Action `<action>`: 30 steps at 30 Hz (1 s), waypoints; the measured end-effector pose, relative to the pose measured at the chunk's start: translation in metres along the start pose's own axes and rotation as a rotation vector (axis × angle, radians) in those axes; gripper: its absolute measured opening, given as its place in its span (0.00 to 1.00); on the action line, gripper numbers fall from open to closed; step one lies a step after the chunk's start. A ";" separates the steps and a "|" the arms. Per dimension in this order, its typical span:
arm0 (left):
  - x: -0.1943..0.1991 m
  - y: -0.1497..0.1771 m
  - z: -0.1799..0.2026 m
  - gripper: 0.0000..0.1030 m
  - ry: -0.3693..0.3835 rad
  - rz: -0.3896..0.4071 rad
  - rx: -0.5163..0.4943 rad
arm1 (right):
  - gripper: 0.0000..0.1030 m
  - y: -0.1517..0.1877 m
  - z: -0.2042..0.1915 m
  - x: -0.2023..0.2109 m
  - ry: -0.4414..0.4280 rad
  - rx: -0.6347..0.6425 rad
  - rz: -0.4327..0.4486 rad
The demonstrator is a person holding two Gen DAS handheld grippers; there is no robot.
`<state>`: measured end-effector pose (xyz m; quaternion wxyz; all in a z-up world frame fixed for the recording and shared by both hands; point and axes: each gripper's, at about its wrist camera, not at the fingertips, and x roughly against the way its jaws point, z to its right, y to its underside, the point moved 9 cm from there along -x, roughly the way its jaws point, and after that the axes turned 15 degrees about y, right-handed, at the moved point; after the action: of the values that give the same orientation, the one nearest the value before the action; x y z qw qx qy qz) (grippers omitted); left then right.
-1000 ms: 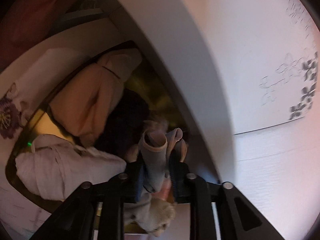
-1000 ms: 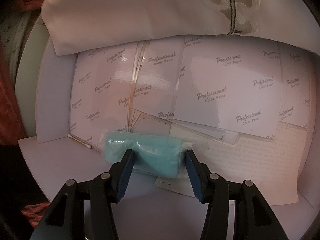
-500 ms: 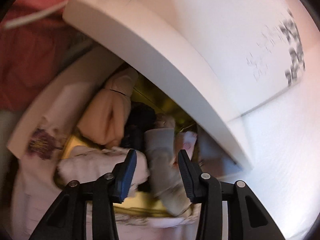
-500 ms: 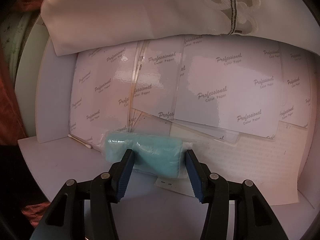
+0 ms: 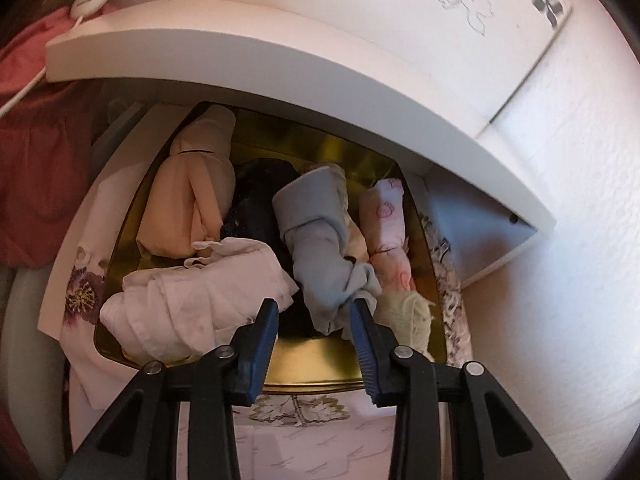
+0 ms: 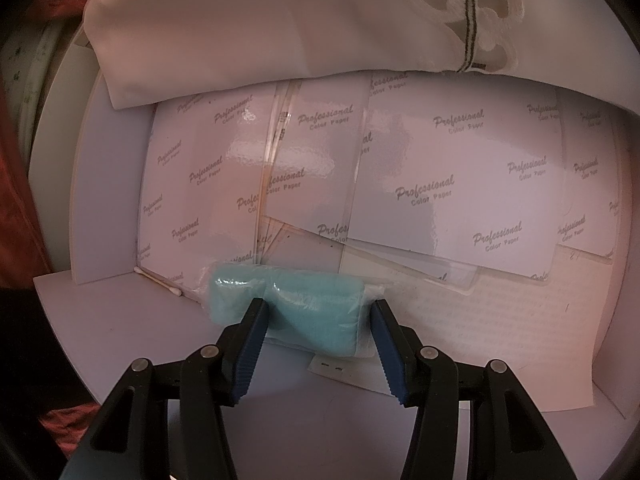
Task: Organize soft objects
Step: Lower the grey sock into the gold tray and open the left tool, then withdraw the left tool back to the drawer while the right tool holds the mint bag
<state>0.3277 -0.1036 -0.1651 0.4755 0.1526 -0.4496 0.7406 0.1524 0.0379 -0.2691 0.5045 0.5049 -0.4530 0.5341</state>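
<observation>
In the left wrist view a gold tin [image 5: 320, 372] under a white shelf holds rolled soft items: a grey-blue roll [image 5: 320, 240], a peach roll [image 5: 188, 208], a white bundle [image 5: 192, 300], a dark item [image 5: 260, 200] and a pink-printed roll [image 5: 388, 224]. My left gripper [image 5: 314, 306] is open above the tin's near edge, with the grey-blue roll's end lying loose between its fingers. In the right wrist view my right gripper [image 6: 318, 308] stands open around a teal soft pack in clear wrap [image 6: 296, 304] on a white shelf; I cannot tell if the fingers touch it.
A white shelf board [image 5: 280, 64] overhangs the tin, which sits on a floral cloth [image 5: 84, 292]. Red fabric [image 5: 36, 140] lies at left. In the right wrist view, sheets of "Professional Color Paper" [image 6: 440, 184] line the back, a white embroidered cloth [image 6: 280, 32] hangs above, and a cotton swab [image 6: 160, 280] lies at left.
My left gripper has opened, let go of the grey-blue roll into the tin, and drawn back. The right gripper has not moved.
</observation>
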 end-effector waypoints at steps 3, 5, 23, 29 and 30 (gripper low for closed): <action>0.000 0.008 0.004 0.35 -0.026 -0.014 -0.042 | 0.52 0.000 0.000 0.000 0.002 0.003 -0.001; 0.005 0.010 0.004 0.35 -0.030 -0.017 -0.059 | 0.52 0.000 -0.001 0.000 0.007 0.009 0.001; 0.104 0.055 -0.061 0.35 -0.127 0.021 0.049 | 0.46 0.000 -0.001 0.003 0.030 0.017 0.028; 0.114 0.096 -0.088 0.35 -0.190 -0.037 0.117 | 0.45 0.001 0.000 0.005 0.046 0.021 0.038; 0.115 0.104 -0.093 0.35 -0.209 -0.053 0.131 | 0.44 0.001 0.000 0.006 0.051 0.022 0.042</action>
<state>0.2015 0.0220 -0.1957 0.4345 0.2714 -0.4432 0.7356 0.1511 0.0385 -0.2629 0.4992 0.4871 -0.4443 0.5623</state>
